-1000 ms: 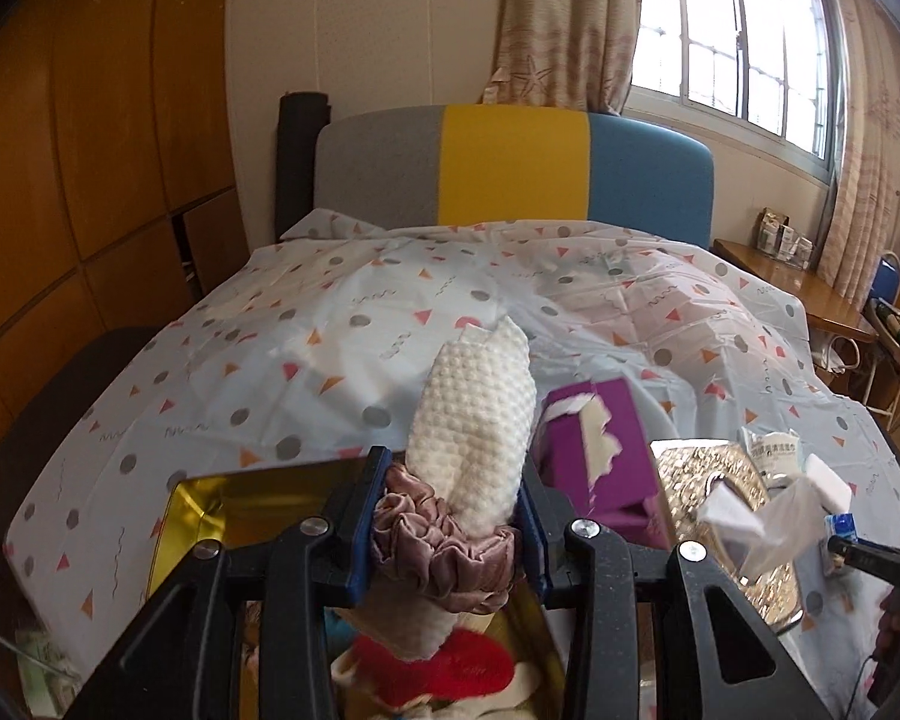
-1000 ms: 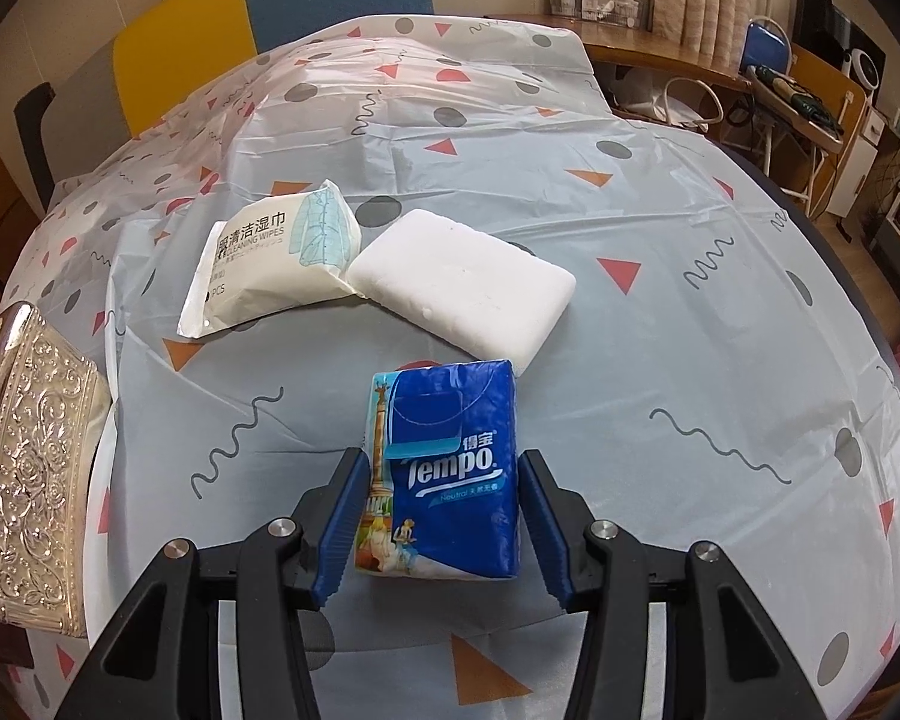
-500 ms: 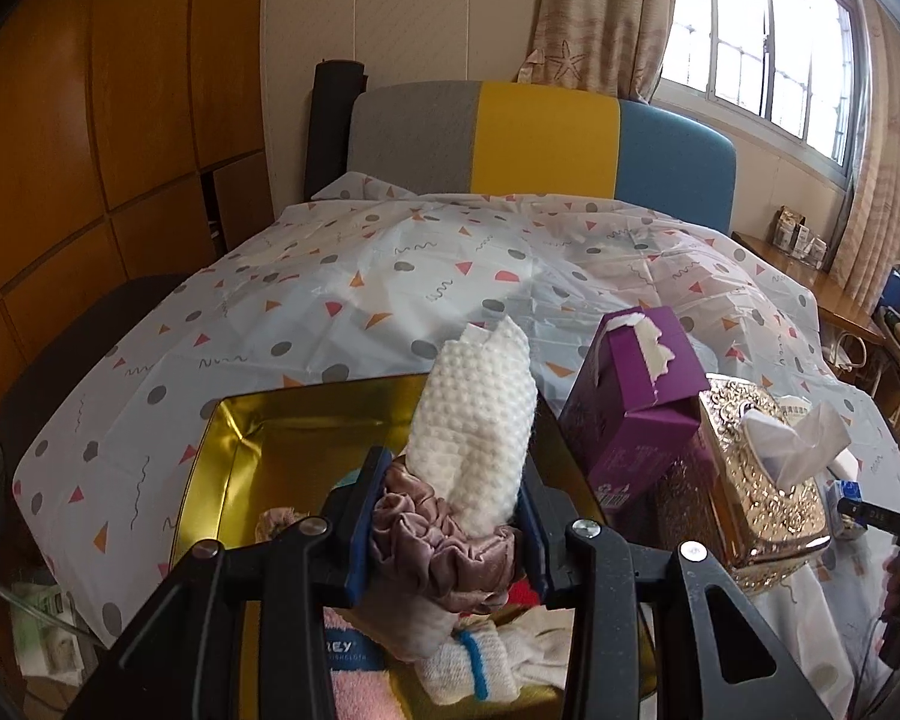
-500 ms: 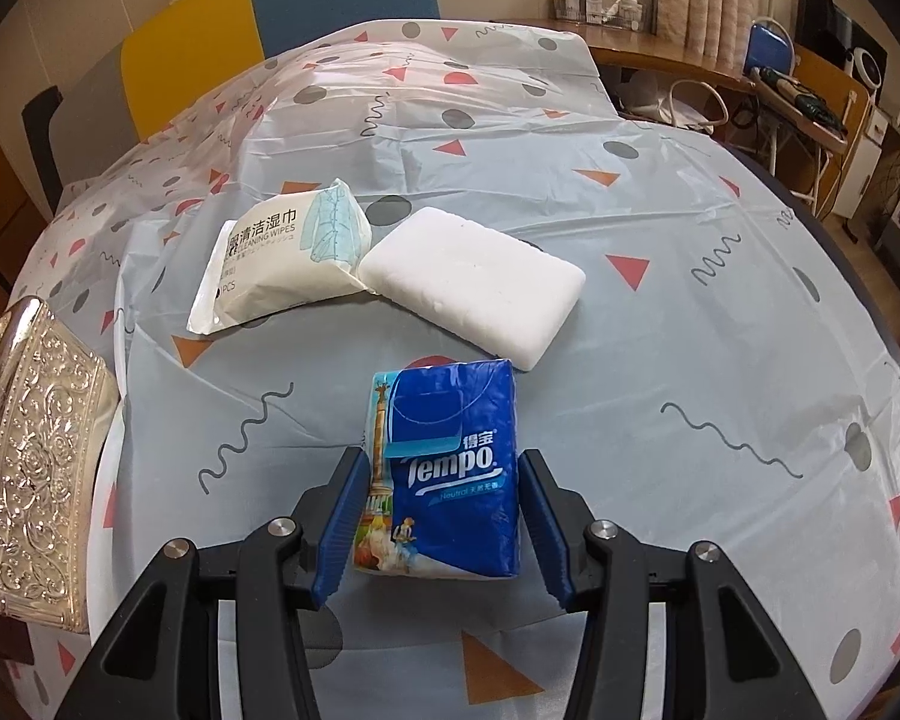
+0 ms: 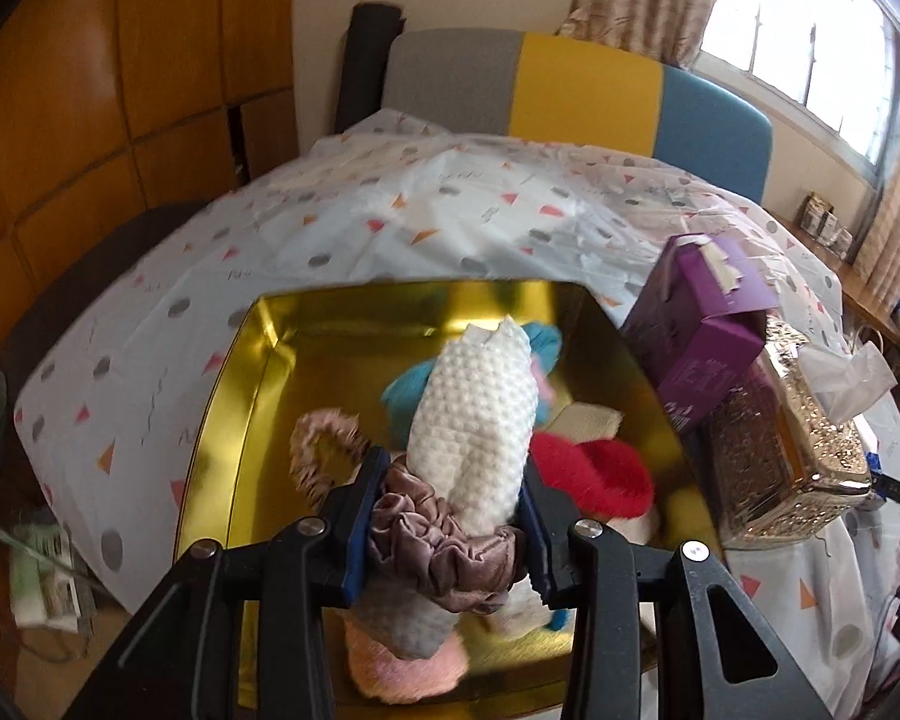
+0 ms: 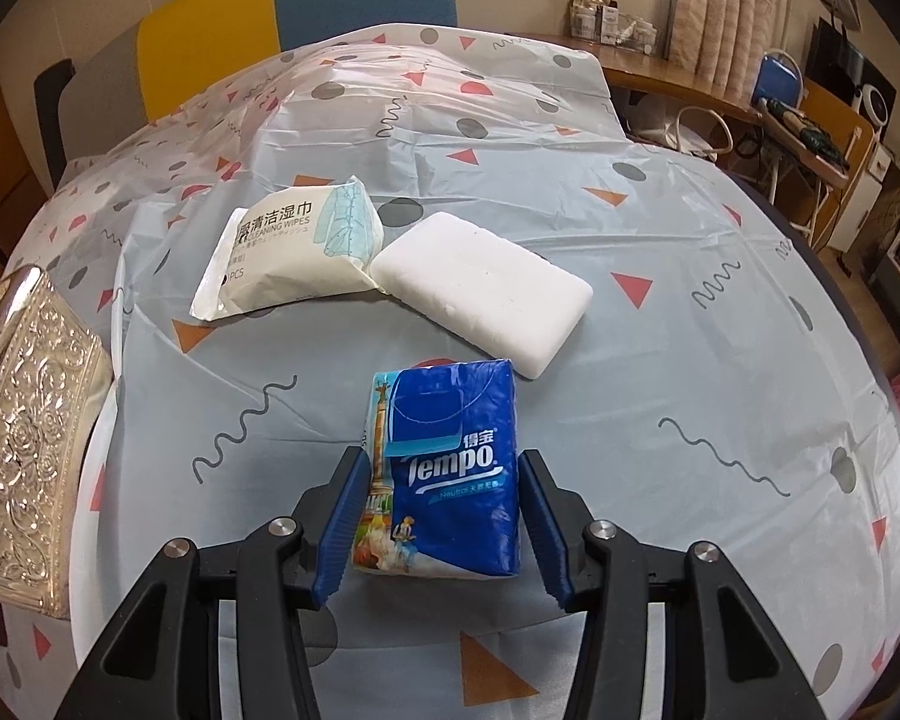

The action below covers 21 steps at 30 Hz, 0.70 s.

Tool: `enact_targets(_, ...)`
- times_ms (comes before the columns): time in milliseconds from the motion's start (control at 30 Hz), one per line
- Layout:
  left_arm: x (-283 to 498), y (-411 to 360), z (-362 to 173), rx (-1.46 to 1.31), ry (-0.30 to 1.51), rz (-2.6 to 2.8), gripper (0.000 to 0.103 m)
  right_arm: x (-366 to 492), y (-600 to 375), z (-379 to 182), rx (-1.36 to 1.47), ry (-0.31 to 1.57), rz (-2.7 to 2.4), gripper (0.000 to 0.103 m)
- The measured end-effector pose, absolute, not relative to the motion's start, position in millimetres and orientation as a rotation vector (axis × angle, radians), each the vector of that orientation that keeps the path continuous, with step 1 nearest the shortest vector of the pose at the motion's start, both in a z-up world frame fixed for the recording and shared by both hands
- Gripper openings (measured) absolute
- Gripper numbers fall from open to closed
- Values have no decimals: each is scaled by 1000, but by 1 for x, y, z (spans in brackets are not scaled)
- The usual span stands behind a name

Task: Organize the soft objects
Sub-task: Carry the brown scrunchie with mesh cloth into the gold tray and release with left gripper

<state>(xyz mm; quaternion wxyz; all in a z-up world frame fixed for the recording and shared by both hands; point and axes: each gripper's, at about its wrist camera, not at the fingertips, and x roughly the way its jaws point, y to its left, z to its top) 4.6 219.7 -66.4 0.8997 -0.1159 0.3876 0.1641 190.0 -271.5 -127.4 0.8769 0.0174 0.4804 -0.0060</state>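
My left gripper is shut on a white bobbled cloth wrapped with a mauve satin scrunchie. It holds them above a gold tray that contains a pink scrunchie, a teal item, a red fluffy item and a pink fluffy item. My right gripper stands around a blue Tempo tissue pack lying on the table; the pads are beside its edges, with a small gap on the right.
A purple tissue box and an ornate silver tissue box stand right of the tray; the silver box also shows in the right wrist view. A wet wipes pack and a white sponge block lie beyond the Tempo pack.
My left gripper has risen and tilted down over the gold tray with the cloth bundle still held. The right gripper and Tempo pack have barely moved.
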Motion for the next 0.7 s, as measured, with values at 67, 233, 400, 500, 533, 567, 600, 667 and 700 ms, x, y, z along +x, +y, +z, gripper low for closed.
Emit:
enact_targets(67,-4,234,-73,-265,814,382,41,191,-272,-128,38,1004,-12,51)
enact_targets(233,-19,261,-88,-306,846,465,41,192,-276,-129,75,1016,-3,51)
enact_targets(400,-18,265,-102,-294,876,482,42,191,-272,-128,51,1012,-4,51)
enact_targets(500,-13,266,-108,-302,892,481,46,191,-271,-128,42,1010,-4,51)
enact_targets(533,-12,266,-109,-298,896,485,51,191,-270,-128,39,1009,-4,51)
enact_targets(567,-12,265,-109,-295,891,491,53,190,-270,-128,37,1008,-5,51)
enact_targets(600,-12,265,-109,-289,885,495,57,190,-270,-128,35,1007,-5,51)
enact_targets(667,-12,264,-108,-279,876,503,59,190,-269,-129,30,1005,-6,51)
enact_targets(700,-13,264,-108,-277,872,504,60,190,-269,-129,28,1004,-7,51)
